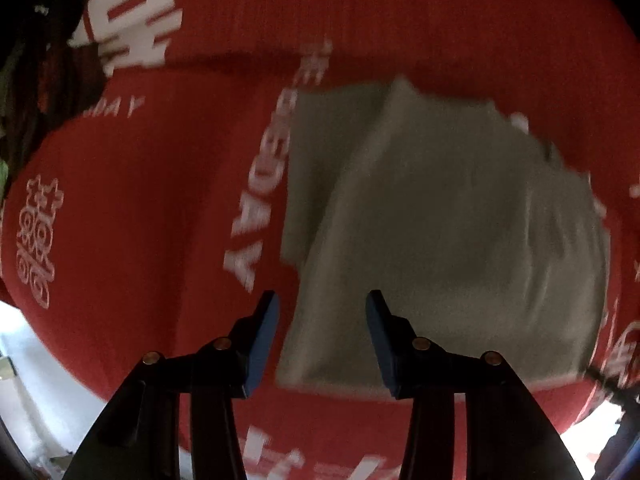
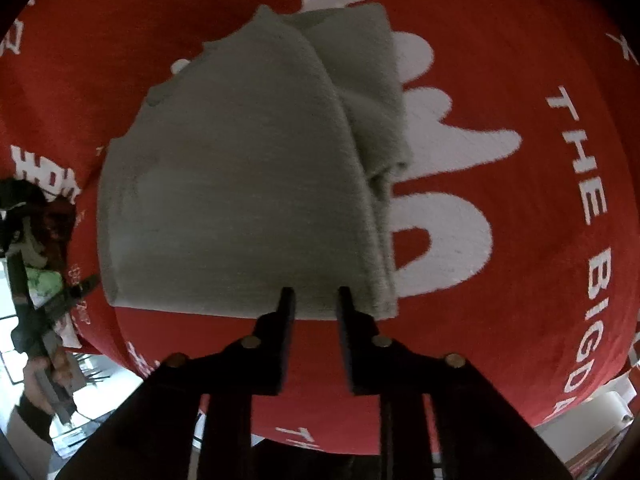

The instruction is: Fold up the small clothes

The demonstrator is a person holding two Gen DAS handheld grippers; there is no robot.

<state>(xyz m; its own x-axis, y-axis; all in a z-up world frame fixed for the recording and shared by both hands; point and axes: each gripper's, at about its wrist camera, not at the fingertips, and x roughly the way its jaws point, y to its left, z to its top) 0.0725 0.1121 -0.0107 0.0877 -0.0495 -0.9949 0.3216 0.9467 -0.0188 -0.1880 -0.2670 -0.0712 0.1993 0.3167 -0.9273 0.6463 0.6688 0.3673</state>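
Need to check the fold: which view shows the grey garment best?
Right wrist view: the grey garment is sharp, its folded layers visible along the right edge. In the left wrist view it is motion-blurred, layers barely readable.

A red cloth (image 2: 520, 80) printed with large white characters and English lettering covers the surface. Beyond its near edge lies a bright, pale floor (image 1: 24, 380). At the far left edge sits a dark, blurred clutter (image 1: 44, 60), too indistinct to identify.
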